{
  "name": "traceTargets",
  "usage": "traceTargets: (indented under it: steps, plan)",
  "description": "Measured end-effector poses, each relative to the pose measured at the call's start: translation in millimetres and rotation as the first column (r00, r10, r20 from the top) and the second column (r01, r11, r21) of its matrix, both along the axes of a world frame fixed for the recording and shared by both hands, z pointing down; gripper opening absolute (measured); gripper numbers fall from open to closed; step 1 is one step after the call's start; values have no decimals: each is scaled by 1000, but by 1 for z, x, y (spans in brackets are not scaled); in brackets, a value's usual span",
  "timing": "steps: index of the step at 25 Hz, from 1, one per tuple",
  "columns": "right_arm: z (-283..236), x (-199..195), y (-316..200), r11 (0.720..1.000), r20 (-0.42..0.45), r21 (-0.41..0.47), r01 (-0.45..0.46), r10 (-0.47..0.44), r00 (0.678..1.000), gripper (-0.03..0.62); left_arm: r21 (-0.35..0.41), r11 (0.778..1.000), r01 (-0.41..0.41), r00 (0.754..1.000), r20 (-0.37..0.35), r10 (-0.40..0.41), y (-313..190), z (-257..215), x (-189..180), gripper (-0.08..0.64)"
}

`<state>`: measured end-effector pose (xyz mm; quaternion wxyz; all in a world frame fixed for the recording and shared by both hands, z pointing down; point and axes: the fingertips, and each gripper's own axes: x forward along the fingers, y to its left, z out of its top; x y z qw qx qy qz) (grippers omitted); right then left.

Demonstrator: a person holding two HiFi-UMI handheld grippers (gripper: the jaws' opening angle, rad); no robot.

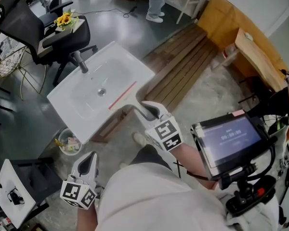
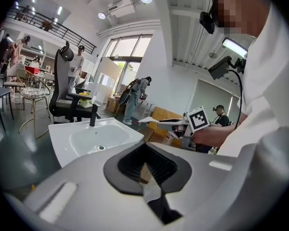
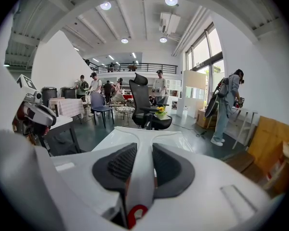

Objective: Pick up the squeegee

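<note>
The squeegee (image 1: 123, 95) has a red blade edge and a pale handle, and it hangs over the near right part of the white sink (image 1: 130, 61). My right gripper (image 1: 147, 110) is shut on its handle. In the right gripper view the handle (image 3: 139, 177) runs between the dark pads (image 3: 114, 163) out to the wide head. My left gripper (image 1: 89, 159) is low at the left, apart from the sink, with its jaws together and nothing in them. In the left gripper view the left gripper (image 2: 147, 170) looks past the sink toward the held squeegee (image 2: 159, 121).
A black faucet (image 1: 79, 61) stands at the sink's back. Behind it is an office chair (image 1: 43, 28) with yellow flowers (image 1: 63, 19). Wooden planks (image 1: 183, 66) lie to the right and a small bin (image 1: 70, 141) below the sink. A tablet screen (image 1: 229, 138) is at my right.
</note>
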<state>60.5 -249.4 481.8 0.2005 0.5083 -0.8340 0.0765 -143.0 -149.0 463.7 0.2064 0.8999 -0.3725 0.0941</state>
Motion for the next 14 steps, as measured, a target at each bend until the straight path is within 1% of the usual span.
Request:
traceTargets:
  steps: [6,14]
  plan:
    - [2,16,-21,1000,4,-5,5,-5,1000,106,-8,1000,4,1000,9,-4,-20,-1,16,8]
    - [5,47,-65,1000,8,5,22,-22,1000,106,-9,1000,15,999,29,-15,-60,-7,51,8]
